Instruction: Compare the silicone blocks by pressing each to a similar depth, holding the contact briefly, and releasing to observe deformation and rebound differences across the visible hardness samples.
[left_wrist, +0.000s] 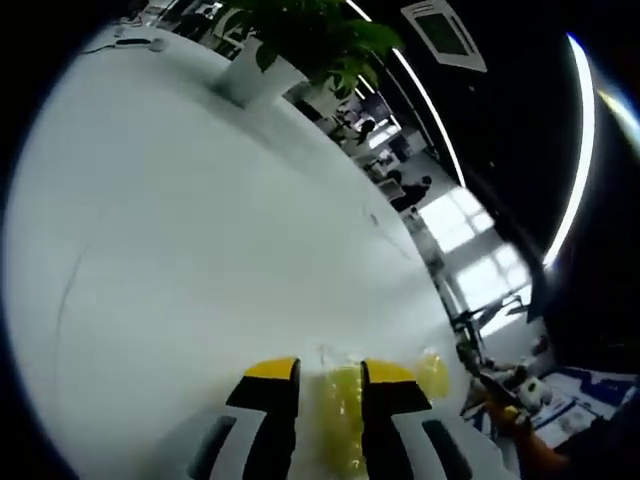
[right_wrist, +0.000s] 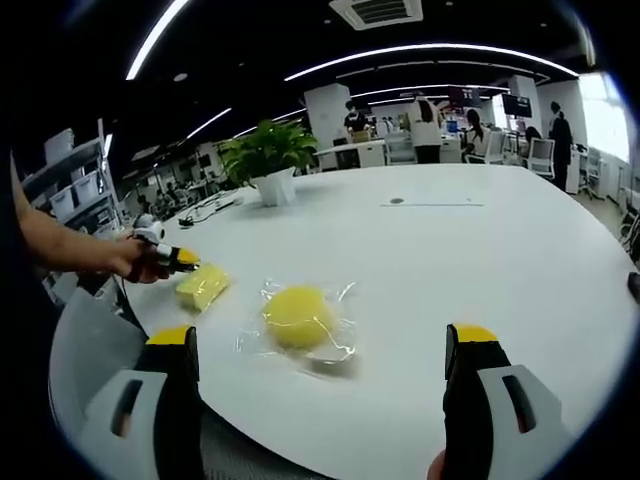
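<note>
yellow-tipped jaws of the left gripper (left_wrist: 330, 385) rise at the bottom of the left gripper view, clenched on a yellow silicone block (left_wrist: 338, 420) in clear wrap that fills the narrow gap between them. a second yellow sample (left_wrist: 433, 372) lies just beside the right jaw, near the edge of the white desk (left_wrist: 200, 260). a potted plant (left_wrist: 290, 50) stands at the desk's far side.

right gripper view: the right gripper (right_wrist: 322, 350) is released, jaws wide apart, above the near edge of the desk (right_wrist: 480, 260). between them, further in, lies a round yellow block (right_wrist: 298, 317) in a clear bag. toward the left edge, a hand (right_wrist: 140, 260) holds the left gripper (right_wrist: 185, 262) against the flatter yellow block (right_wrist: 203, 286). the plant (right_wrist: 268, 160) sits beyond, with people (right_wrist: 425, 125) standing far behind.
</note>
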